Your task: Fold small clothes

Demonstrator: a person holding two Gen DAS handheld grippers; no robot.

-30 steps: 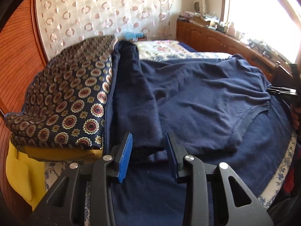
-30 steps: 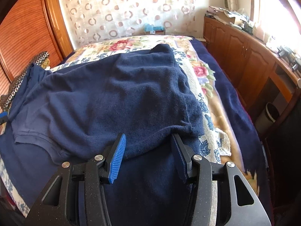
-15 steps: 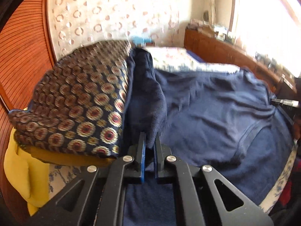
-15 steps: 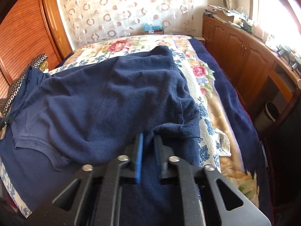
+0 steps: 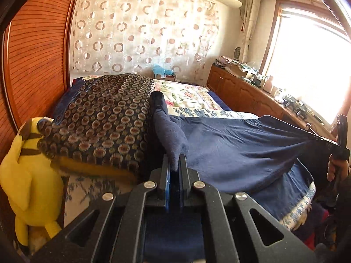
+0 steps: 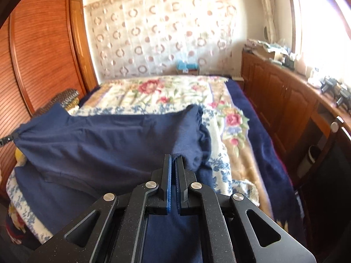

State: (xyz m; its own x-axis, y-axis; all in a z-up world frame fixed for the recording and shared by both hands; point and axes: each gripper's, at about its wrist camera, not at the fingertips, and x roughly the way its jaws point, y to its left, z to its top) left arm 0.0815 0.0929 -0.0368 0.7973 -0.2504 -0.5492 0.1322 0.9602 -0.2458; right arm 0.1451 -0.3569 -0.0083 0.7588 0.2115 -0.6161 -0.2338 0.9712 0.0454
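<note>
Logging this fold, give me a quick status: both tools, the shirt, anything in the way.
Left tool and right tool both shut on the navy shirt. Shirt stretched between them, near edge lifted off the bed. Patterned cushion close on the left.

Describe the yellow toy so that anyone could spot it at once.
Start at the wooden wardrobe left of the bed. At its foot, a patterned cushion lies on the bed's near left corner. The yellow plush toy slumps under its edge, the only bright yellow thing among dark blues.
</note>
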